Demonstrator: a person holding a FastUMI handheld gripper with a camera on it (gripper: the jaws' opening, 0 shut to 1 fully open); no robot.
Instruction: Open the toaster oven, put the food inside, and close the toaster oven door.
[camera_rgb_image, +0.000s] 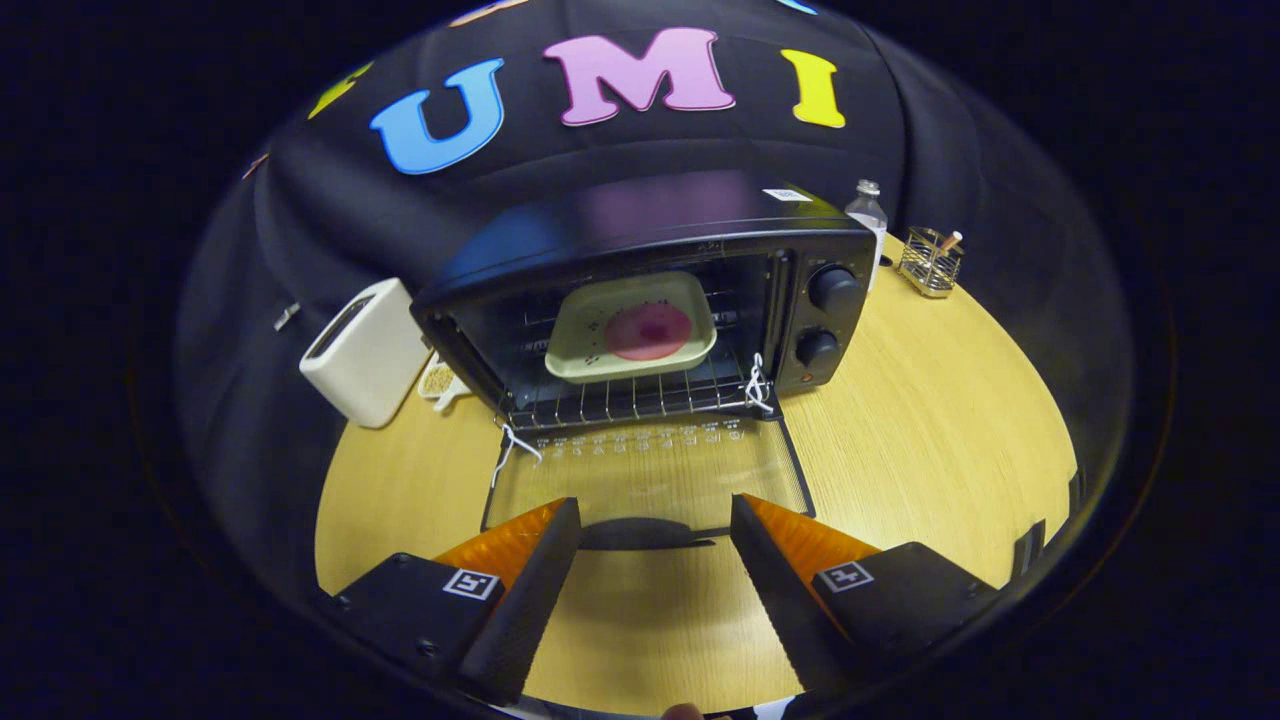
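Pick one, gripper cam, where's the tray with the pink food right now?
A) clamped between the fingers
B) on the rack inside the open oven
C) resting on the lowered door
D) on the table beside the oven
B: the tray with the pink food sits on the wire rack inside the toaster oven, whose door lies folded down just ahead of the open, empty gripper.

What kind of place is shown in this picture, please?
Probably a recording booth arranged as a small kitchen corner: a toaster oven with its door open stands on a wooden table, black cloth behind. The open gripper holds nothing.
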